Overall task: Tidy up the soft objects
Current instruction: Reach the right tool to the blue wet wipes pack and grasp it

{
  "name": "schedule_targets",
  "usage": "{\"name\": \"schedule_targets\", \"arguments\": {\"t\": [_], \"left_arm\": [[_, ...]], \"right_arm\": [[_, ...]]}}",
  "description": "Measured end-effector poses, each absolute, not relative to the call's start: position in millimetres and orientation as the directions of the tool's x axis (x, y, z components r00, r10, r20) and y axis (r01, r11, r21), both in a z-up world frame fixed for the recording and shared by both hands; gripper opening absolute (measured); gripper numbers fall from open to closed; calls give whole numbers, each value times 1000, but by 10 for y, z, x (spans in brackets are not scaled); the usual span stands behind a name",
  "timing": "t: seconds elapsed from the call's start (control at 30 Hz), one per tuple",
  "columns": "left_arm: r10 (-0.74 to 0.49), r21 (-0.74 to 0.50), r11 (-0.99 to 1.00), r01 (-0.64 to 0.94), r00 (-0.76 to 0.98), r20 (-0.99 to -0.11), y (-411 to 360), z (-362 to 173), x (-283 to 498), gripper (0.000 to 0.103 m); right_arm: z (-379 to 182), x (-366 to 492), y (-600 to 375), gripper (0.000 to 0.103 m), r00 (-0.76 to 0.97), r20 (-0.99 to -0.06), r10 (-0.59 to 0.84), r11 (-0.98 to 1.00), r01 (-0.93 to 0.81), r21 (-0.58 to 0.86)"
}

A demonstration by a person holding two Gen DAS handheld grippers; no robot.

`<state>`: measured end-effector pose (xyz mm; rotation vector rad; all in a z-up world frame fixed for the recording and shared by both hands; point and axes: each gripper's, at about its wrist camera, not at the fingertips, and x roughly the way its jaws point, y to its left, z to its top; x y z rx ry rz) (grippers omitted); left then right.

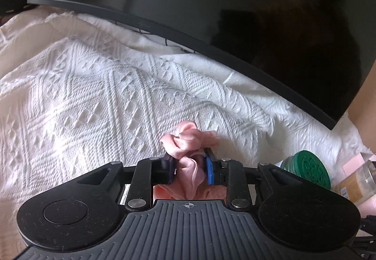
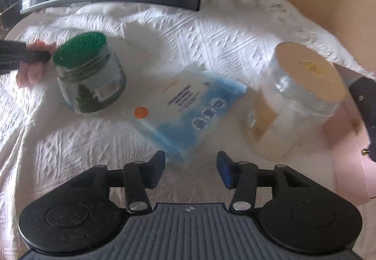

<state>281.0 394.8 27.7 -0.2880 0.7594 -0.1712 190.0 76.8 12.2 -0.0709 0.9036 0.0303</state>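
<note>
A pink satin scrunchie (image 1: 188,140) is bunched between the pads of my left gripper (image 1: 189,154), which is shut on it just above the white knitted bedspread (image 1: 94,95). The right wrist view shows that gripper and the pink fabric (image 2: 30,72) at the far left, beside the green-lidded jar (image 2: 91,76). My right gripper (image 2: 190,155) stands open low over the bedspread. The near corner of a soft blue and white packet (image 2: 188,100) lies between its fingertips, and the pads do not press on it.
A black screen (image 1: 235,13) leans over the back of the bedspread. A clear jar with a beige lid (image 2: 293,100) lies on its side right of the packet. A pink box (image 2: 347,154) is at the right edge, and white paper (image 2: 143,41) lies behind the green-lidded jar.
</note>
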Motion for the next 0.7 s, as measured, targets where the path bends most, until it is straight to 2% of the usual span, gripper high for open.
{"name": "schedule_targets", "arguments": {"t": [0.03,0.07,0.1,0.27,0.37,0.5,0.63,0.7], "left_arm": [[-250,-311,949,48,714,-654,3936,280,2811,28],[-243,-301,953,47,713,-658,3917,285,2811,29],[-236,-291,956,47,713,-660,3900,289,2810,29],[-225,-277,960,44,710,-668,3876,295,2813,29],[-222,-274,961,42,707,-671,3870,297,2817,29],[-223,-269,962,47,706,-672,3868,291,2825,29],[-225,-269,962,50,706,-671,3873,286,2829,29],[-225,-268,962,51,706,-672,3875,284,2831,29]], "right_arm": [[150,1915,771,65,625,-781,4,998,-51,-36],[177,1933,778,83,633,-774,11,999,-45,-23],[201,1965,808,93,648,-762,13,999,-35,-12],[118,2206,1014,94,649,-760,-32,996,-45,-80],[31,2354,1040,98,617,-787,-29,998,-24,-55],[5,2351,955,97,632,-775,-15,1000,26,3],[26,2272,901,84,641,-768,3,1000,-6,-1],[47,2199,883,72,644,-765,15,999,-36,-11]]}}
